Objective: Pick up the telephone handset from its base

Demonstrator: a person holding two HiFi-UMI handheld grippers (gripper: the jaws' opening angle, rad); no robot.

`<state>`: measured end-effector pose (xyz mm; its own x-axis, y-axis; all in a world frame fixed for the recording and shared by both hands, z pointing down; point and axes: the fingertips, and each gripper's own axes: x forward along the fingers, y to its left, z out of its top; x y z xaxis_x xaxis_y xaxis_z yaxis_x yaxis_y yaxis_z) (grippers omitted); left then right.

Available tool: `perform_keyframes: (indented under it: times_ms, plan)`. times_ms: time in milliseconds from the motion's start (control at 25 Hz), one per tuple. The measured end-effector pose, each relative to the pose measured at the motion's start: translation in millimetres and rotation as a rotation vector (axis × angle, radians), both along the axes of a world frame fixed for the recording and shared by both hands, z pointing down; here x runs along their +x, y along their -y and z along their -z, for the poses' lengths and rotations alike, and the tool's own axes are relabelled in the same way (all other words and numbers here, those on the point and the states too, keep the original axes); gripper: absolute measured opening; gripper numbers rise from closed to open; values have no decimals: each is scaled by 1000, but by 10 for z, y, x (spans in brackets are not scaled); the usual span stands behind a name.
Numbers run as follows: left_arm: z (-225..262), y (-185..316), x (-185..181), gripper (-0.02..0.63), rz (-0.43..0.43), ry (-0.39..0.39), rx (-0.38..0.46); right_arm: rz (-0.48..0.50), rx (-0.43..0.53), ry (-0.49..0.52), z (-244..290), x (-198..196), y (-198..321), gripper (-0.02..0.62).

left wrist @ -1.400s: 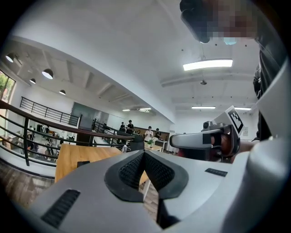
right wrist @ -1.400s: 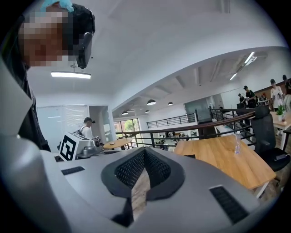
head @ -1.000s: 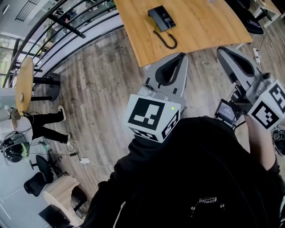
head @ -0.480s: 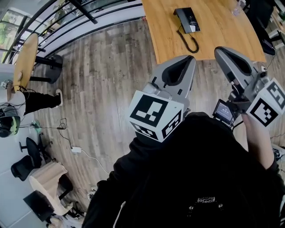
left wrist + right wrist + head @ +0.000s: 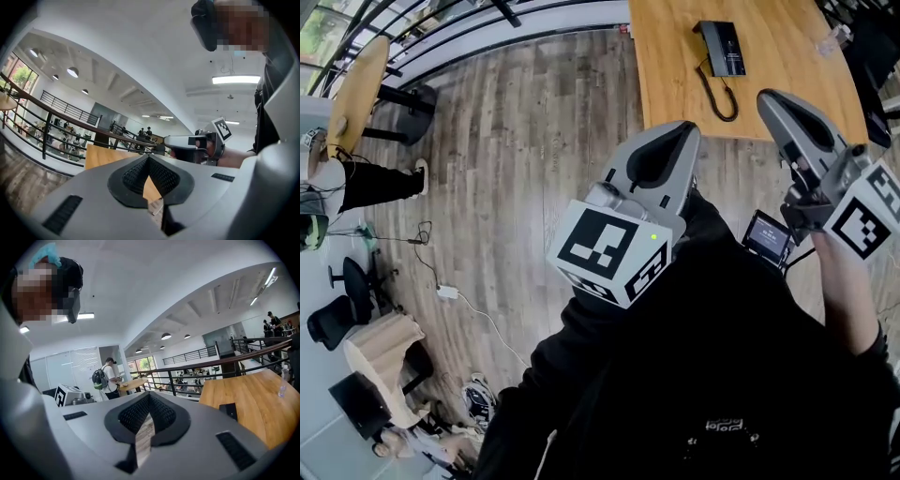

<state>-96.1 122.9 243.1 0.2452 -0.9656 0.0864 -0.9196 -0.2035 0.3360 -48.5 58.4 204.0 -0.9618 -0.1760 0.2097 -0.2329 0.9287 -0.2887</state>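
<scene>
Phone (image 5: pixel 721 47) is sitting on the wooden desk (image 5: pixel 670 66), well apart from both tools. The handset looks like it's on the base, but it's too small to be sure. Its curly cord (image 5: pixel 720 96) loops toward the desk's near edge. Left tool (image 5: pixel 675 136) is fully closed with nothing in it, held out over the floor (image 5: pixel 516 141) just short of the desk. Right tool (image 5: pixel 773 103) has its jaws together too, also empty, with its tip near the desk's near edge in the head view.
</scene>
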Motion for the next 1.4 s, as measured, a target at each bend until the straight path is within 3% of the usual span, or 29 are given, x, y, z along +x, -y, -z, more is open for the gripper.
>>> perform_keyframes:
  times_ms: [320,480,600,800,1400]
  plan:
    - [22,232,-386,5,101,37,-12,112,-5,25,40,-504,310,17]
    - [-5,510,-527,5,104,28,-25,139,-22,29,28,-691,554,17]
    - [88,732,-769,5,113,21,15,141,-33,52,38,-866,777,17]
    - [196,1209,-668,5,93,-1,67,89,-47,68,75,-620,1305,17]
    - [231,2686,-65,5,-75,-29,52,-49,-50,85,95,123,2569,17]
